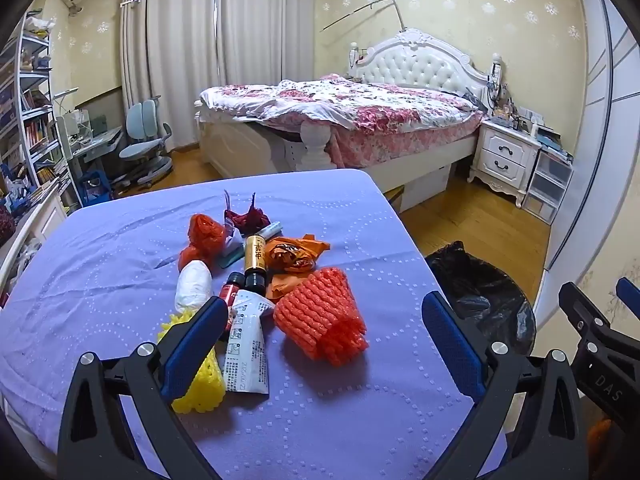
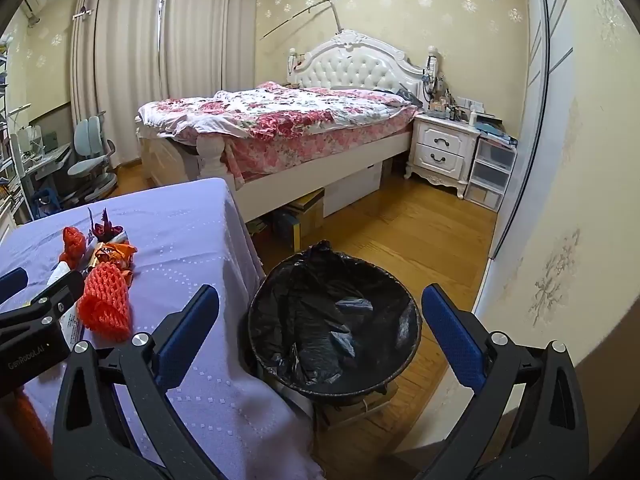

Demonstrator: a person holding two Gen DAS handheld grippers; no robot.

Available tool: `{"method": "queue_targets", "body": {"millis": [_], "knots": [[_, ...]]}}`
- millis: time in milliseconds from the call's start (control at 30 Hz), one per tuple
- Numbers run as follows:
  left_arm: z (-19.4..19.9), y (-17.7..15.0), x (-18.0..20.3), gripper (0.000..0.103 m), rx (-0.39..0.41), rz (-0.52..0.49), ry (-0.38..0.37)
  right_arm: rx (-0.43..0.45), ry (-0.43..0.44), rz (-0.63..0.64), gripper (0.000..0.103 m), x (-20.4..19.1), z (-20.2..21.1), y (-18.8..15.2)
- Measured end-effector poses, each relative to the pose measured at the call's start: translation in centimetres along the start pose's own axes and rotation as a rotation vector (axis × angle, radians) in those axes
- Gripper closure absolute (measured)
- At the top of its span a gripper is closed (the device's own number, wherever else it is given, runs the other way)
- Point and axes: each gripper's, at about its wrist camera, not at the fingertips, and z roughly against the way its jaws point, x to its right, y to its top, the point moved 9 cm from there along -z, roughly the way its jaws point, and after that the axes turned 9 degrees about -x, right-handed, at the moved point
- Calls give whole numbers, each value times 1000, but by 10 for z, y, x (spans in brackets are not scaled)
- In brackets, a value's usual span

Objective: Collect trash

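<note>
A pile of trash lies on the purple-covered table (image 1: 100, 280): an orange foam net (image 1: 322, 316), a yellow foam net (image 1: 200, 384), a white printed packet (image 1: 246, 352), a gold bottle (image 1: 255, 258), a white wad (image 1: 194, 286), a red bag (image 1: 206, 232) and an orange wrapper (image 1: 296, 254). My left gripper (image 1: 324, 320) is open and empty, jaws either side of the orange net. My right gripper (image 2: 320, 312) is open and empty above the black-lined trash bin (image 2: 334, 320). The orange net also shows in the right wrist view (image 2: 106, 304).
The bin (image 1: 484, 300) stands on the wood floor right of the table. A bed (image 2: 280, 120), a white nightstand (image 2: 442, 152) and plastic drawers (image 2: 492, 172) are behind. A desk chair (image 1: 146, 144) and bookshelves (image 1: 28, 120) stand at left. A wall (image 2: 560, 200) is close on the right.
</note>
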Motion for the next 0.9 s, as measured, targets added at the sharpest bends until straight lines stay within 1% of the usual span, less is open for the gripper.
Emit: {"method": "queue_targets", "body": {"millis": [100, 300, 400, 900], "knots": [[1, 0, 0, 6, -2, 1, -11, -1, -6, 5, 4, 1, 0, 0], [5, 4, 6, 6, 4, -8, 0, 0, -6, 9, 4, 2, 0, -1], [1, 0, 7, 6, 2, -12, -2, -2, -3, 0, 4, 5, 1, -3], [0, -3, 2, 6, -8, -2, -5, -5, -7, 0, 4, 3, 1, -1]]}}
